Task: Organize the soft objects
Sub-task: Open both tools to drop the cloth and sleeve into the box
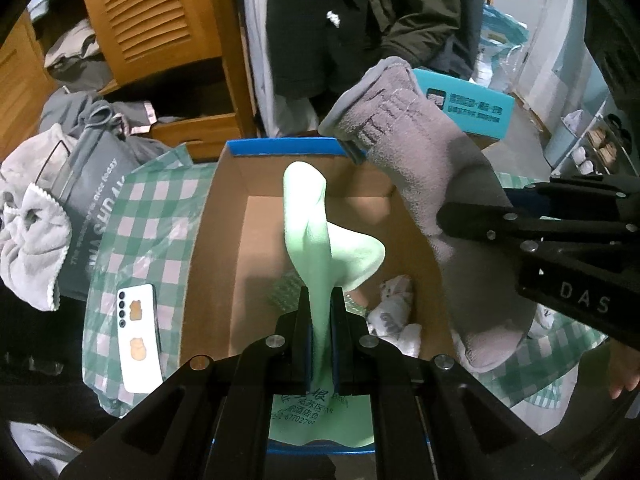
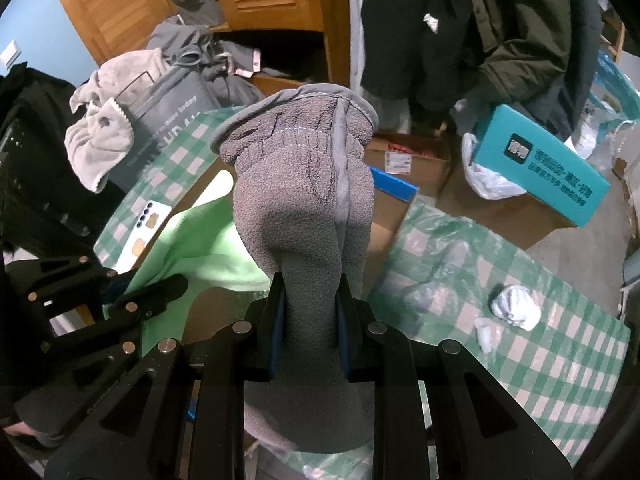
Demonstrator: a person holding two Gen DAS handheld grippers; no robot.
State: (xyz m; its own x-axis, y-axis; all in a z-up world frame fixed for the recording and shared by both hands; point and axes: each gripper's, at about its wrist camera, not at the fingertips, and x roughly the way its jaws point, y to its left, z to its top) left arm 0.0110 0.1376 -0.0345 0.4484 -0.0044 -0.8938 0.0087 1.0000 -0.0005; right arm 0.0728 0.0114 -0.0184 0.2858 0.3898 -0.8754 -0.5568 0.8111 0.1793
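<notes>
Left gripper [image 1: 320, 312] pinches a green cloth [image 1: 320, 224], jaws pressed tight on its fold; cloth hangs over the open cardboard box [image 1: 224, 208]. Right gripper [image 2: 310, 304] clamps a grey fleece sock [image 2: 304, 184], cuff pointing away from the camera, held above the box's right side. White balled socks [image 1: 394, 316] lie inside the box. Phone [image 1: 138, 336] lies on the green checked tablecloth [image 1: 160, 208] left of the box; a crumpled white wad [image 2: 516, 306] sits on the cloth to the right.

1. Checked cloth [image 2: 532, 344], green and white, covers the supporting surface.
2. Cardboard box [image 1: 208, 240], open, rests on the cloth.
3. Phone [image 1: 138, 330], white, lies face down just left of the box.
4. Crumpled wad [image 2: 516, 307] sits on the cloth, right of the box.
</notes>
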